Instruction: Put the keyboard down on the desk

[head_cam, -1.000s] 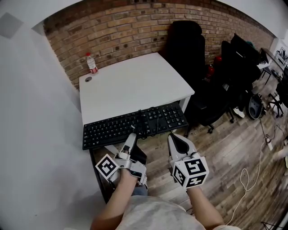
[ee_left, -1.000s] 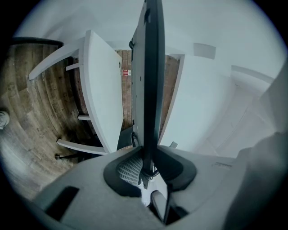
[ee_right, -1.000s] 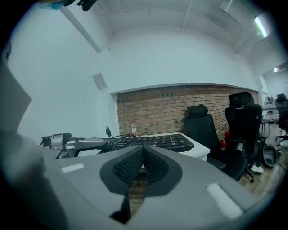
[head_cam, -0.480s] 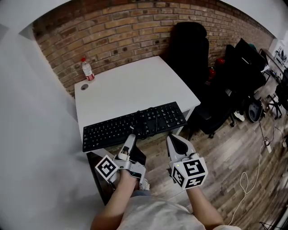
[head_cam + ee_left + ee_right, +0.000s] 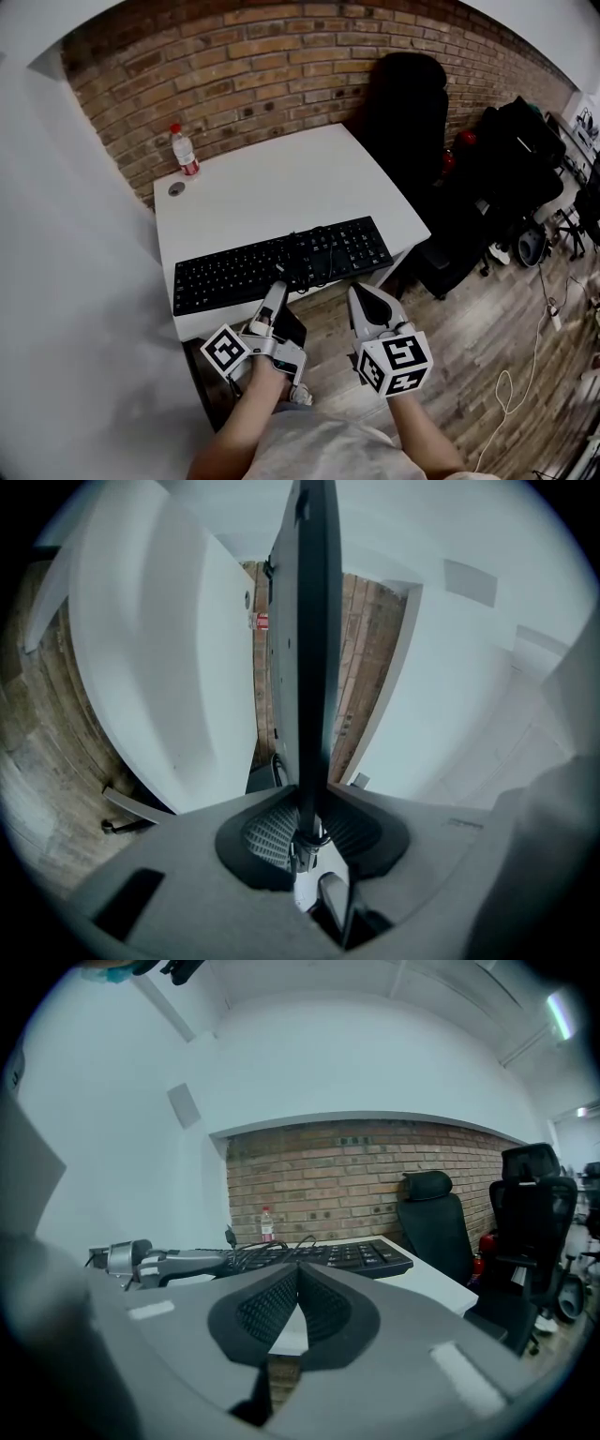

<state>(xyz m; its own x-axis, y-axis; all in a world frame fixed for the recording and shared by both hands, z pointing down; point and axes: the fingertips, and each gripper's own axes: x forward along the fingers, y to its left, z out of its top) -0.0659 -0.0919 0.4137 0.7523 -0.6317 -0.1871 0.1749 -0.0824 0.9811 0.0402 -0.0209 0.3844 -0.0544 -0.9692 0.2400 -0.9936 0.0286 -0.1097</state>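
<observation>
The black keyboard (image 5: 281, 265) lies lengthwise over the front strip of the white desk (image 5: 281, 187), with its cable coiled on top. I cannot tell whether it rests on the desk. My left gripper (image 5: 277, 291) is shut on the keyboard's near edge, left of its middle. In the left gripper view the keyboard (image 5: 314, 621) stands edge-on between the pads of the left gripper (image 5: 302, 819). My right gripper (image 5: 358, 293) hangs shut and empty just in front of the keyboard's right part. In the right gripper view the right gripper (image 5: 298, 1283) has its pads together, with the keyboard (image 5: 356, 1255) beyond.
A water bottle (image 5: 185, 150) and a small round disc (image 5: 176, 188) stand at the desk's far left corner by the brick wall (image 5: 281, 66). Black office chairs (image 5: 412, 103) crowd the right side. A white wall (image 5: 75, 281) runs along the left, with wooden floor (image 5: 487, 319) below.
The keyboard, held by my left gripper, has moved forward from in front of the desk's edge to over the desk's front strip. The right gripper has followed alongside, still shut.
</observation>
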